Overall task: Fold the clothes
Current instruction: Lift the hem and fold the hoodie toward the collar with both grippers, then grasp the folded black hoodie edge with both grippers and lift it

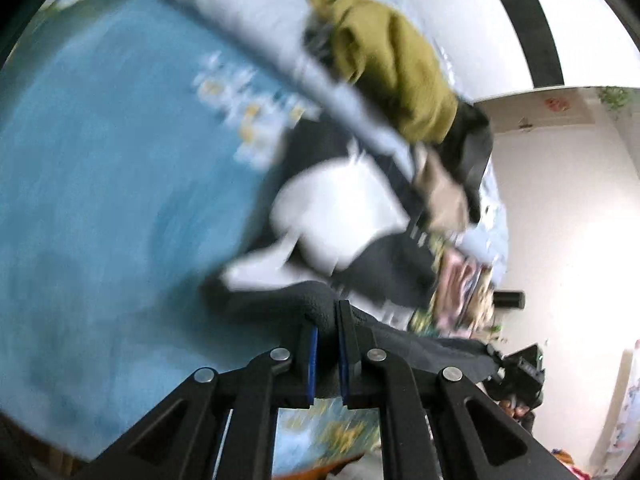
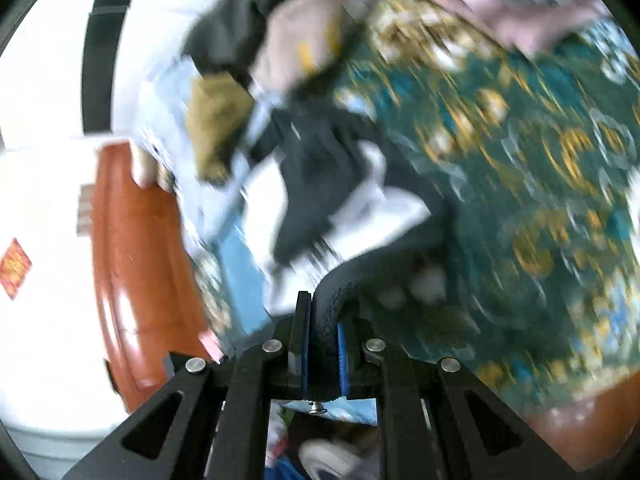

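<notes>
A black and white garment (image 1: 332, 216) hangs stretched over the bed between both grippers. My left gripper (image 1: 328, 320) is shut on a thick fold of its black fabric, which bulges up between the blue pads. In the right wrist view my right gripper (image 2: 324, 312) is shut on another black edge of the same garment (image 2: 320, 184), and the cloth trails away from it towards the pile. Both views are blurred by motion.
An olive green garment (image 1: 384, 68) and a dark and beige one (image 1: 452, 176) lie heaped on the grey bedding. The blue sheet (image 1: 100, 168) spreads to the left. The teal patterned cover (image 2: 520, 160), a pink garment (image 2: 500, 4) and a brown wooden footboard (image 2: 136, 248) show in the right view.
</notes>
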### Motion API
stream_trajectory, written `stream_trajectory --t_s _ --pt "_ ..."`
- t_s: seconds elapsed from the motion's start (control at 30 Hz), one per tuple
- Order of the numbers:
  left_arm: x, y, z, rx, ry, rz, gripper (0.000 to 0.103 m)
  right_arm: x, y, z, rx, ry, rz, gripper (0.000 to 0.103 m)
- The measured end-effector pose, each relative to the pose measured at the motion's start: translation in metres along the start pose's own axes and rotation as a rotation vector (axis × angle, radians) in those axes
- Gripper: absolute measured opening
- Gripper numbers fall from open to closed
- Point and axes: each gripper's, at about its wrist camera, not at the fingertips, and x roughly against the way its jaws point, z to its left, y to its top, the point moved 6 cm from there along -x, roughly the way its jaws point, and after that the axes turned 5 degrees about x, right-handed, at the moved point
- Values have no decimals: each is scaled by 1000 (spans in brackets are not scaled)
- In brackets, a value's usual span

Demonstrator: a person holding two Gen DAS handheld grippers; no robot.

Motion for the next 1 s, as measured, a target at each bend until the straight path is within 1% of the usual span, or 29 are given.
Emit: stream_trajectory --t_s 0.07,0.13,0.2,0.27,0.37,0.4,0.43,0.47,0.5,0.53,0.57,0.6,0.7,0.73,0.77,0.8,0.83,0.9,1.0 --pt "-21 44 -19 -3 -22 -25 8 -6 36 14 -3 20 -34 11" --pt "-46 84 -34 -11 -20 -38 8 -10 65 25 -5 26 -58 11" --pt "-70 111 -38 4 -10 -31 8 -21 95 29 -26 8 -76 11" --pt "-88 131 -34 50 0 -16 8 -36 121 29 -47 -30 -78 11" --pt "-116 153 -20 125 19 8 8 -62 143 23 -79 -74 -61 11" --pt "-123 157 -15 154 17 19 9 -69 148 20 -91 -84 -59 14" --pt "-128 160 -11 183 -7 28 9 -74 152 17 -105 -91 -53 15" --pt "-130 162 -8 214 -38 29 13 -79 155 14 -119 -96 -45 16" --pt "-129 163 -6 238 -70 28 22 -84 158 12 -134 -101 -38 18" --pt "-126 164 -6 258 -134 25 30 -86 160 10 -139 -100 -35 23" --pt "-119 164 -8 244 -157 13 48 -87 162 10 -137 -97 -37 26" --pt "-111 164 -10 227 -177 -1 58 -85 163 10 -131 -89 -44 31" --pt "-88 164 -16 176 -236 -41 60 -71 167 13 -107 -66 -89 38" --pt "-84 164 -16 136 -194 -52 60 -65 167 11 -98 -67 -107 38" --pt "-82 163 -14 79 -126 -56 60 -60 166 8 -93 -76 -119 38" --pt "-86 161 1 11 95 -43 60 -56 165 5 -91 -86 -128 39" --pt "-90 158 4 -47 157 -24 60 -52 162 -3 -94 -109 -136 39" --pt "-101 149 9 -152 248 28 61 -50 156 -17 -99 -153 -129 39" --pt "-124 134 18 -293 369 132 61 -63 146 -38 -104 -224 -68 39"
